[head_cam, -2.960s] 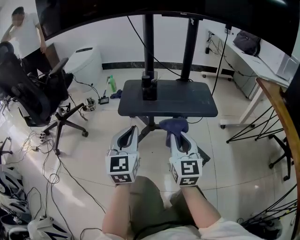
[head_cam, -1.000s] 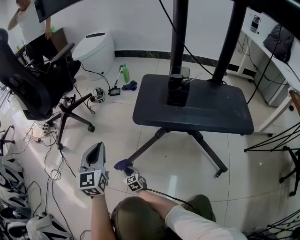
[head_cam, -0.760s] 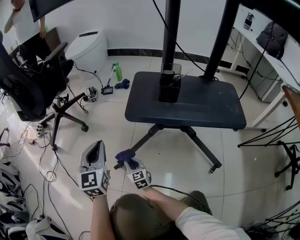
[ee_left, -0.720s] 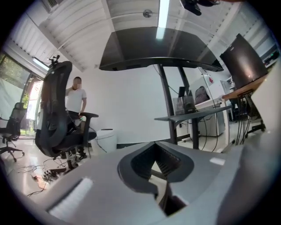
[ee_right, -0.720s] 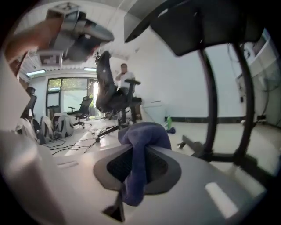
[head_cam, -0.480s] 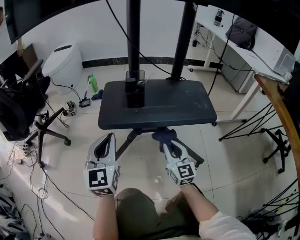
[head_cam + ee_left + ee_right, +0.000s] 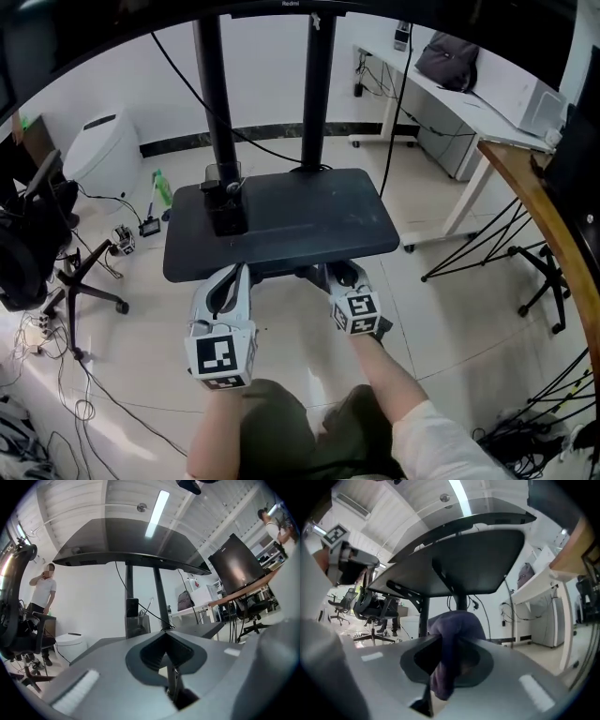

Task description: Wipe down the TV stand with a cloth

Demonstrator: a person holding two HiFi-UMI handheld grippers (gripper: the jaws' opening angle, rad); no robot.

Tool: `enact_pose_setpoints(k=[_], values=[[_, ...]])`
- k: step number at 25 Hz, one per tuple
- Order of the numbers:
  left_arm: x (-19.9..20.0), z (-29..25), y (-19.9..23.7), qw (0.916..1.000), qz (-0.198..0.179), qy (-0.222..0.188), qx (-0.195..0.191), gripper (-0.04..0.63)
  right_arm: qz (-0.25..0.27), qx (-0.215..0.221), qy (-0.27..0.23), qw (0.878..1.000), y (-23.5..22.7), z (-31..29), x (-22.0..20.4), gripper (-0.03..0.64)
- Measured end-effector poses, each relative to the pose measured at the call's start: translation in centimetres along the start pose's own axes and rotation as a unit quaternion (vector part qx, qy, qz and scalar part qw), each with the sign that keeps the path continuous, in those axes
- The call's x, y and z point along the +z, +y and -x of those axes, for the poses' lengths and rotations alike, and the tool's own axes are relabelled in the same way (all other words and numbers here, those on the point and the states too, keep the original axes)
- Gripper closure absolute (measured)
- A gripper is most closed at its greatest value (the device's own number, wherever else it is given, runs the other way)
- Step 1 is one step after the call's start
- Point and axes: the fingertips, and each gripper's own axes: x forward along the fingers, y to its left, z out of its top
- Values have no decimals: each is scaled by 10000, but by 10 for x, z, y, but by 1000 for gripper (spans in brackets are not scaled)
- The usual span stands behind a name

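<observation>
l forearm [image 7: 217, 429] & r forearm [image 7: 392, 389] both reach fwd from the body, side by side. l gripper [image 7: 232, 281] points fwd, jaws pressed together w/ nothing between them. r gripper [image 7: 342, 279] sits a bit further fwd, marker cube up, jaws clamped on a purple cloth [image 7: 452, 639].

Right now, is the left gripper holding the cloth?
No, the left gripper is shut and empty; the right gripper holds the purple cloth.
</observation>
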Motion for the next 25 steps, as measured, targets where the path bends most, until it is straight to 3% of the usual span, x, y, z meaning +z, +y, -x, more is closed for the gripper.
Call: enact_pose_setpoints(k=[3, 6, 9, 12, 16, 18, 21, 25], values=[[-3, -2, -4, 10000, 86, 24, -5, 560, 57, 105, -69, 9999, -14, -70, -4, 564], [-23, 7, -12, 9968, 12, 797, -70, 560, 144, 41, -452, 9989, -30, -106, 19, 565], [-34, 10, -9, 9948, -75, 1008, -106, 560, 221, 22, -357, 9991, -38, -128, -3, 563], [-40, 13, -7, 9947, -50, 1025, -53, 560, 157, 57, 218, 9996, -40, -139, -79, 563], [-45, 18, -6, 9946, -96, 1036, -12, 560, -94, 148, 1531, 9880, -34, -128, -262, 563], [-53, 19, -4, 9936, -127, 1120, -11, 560, -215, 101, 1974, 9800, -28, -111, -328, 563], [-69, 20, 2, 9926, -48, 1211, 69, 560, -341, 51, 2195, 9750, -26, -95, -365, 563], [-76, 13, 5, 9928, -41, 1193, 110, 560, -348, -154, 2078, 9774, -49, -79, -354, 563]])
